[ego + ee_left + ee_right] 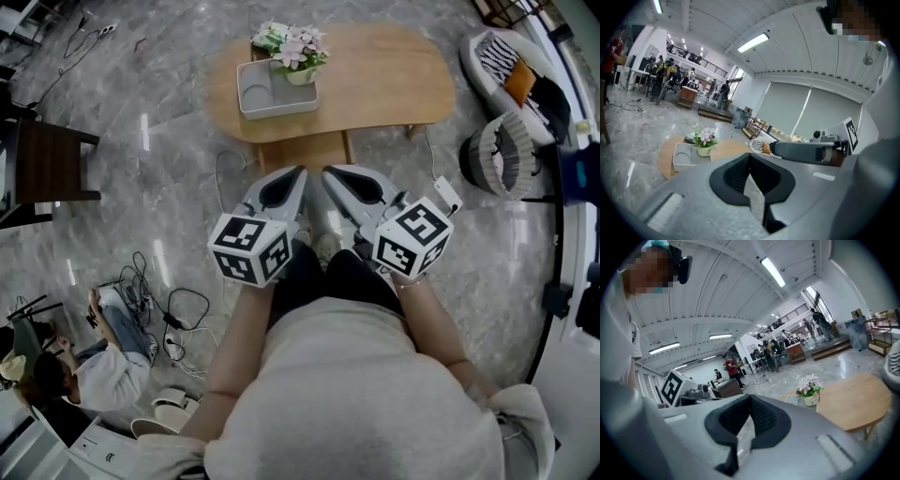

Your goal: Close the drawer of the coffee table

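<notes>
Pale wood drawer (302,150) juts out from the counter's (394,84) near edge, its front running left to right. It lies just beyond the left gripper (300,172) and right gripper (328,172), whose fingers (736,174) are pinched together and empty. The left appears better aligned.

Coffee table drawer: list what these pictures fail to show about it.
Head view: the drawer juts out under the tabletop, which hides its back part; any handle is too small to tell.
Left gripper view: the left gripper hides the drawer behind its own body.
Right gripper view: the right gripper hides it likewise.
</notes>
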Tool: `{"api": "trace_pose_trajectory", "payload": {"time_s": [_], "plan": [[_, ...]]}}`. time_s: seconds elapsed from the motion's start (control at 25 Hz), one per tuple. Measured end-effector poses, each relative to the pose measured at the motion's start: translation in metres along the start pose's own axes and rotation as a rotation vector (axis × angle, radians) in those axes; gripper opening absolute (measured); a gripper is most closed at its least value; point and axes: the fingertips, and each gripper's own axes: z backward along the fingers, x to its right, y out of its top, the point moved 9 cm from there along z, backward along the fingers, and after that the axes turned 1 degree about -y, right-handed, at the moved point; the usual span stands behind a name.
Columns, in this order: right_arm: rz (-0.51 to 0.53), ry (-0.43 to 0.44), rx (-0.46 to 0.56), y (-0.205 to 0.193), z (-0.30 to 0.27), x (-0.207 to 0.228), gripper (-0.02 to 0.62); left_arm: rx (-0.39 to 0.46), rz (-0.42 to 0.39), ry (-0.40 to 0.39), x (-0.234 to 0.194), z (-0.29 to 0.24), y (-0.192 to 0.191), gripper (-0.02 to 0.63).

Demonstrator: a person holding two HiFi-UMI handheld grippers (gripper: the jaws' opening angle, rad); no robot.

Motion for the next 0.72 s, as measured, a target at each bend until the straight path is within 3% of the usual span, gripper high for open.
{"api": "trace_pose_trajectory", "payload": {"time_s": [0.24, 0.72], "plan": [[-0.017, -0.031, 0.047, 0.019, -0.043, 0.023, 0.003, -0.023, 0.027, 0.012, -0.052, -0.015, 0.016, 0.002], [-0.041, -0.096, -0.013, 0.031, -0.094, 0.043, 0.003, -0.054, 0.086, -0.029, -0.119, -0.040, 0.033, 0.002]]}}
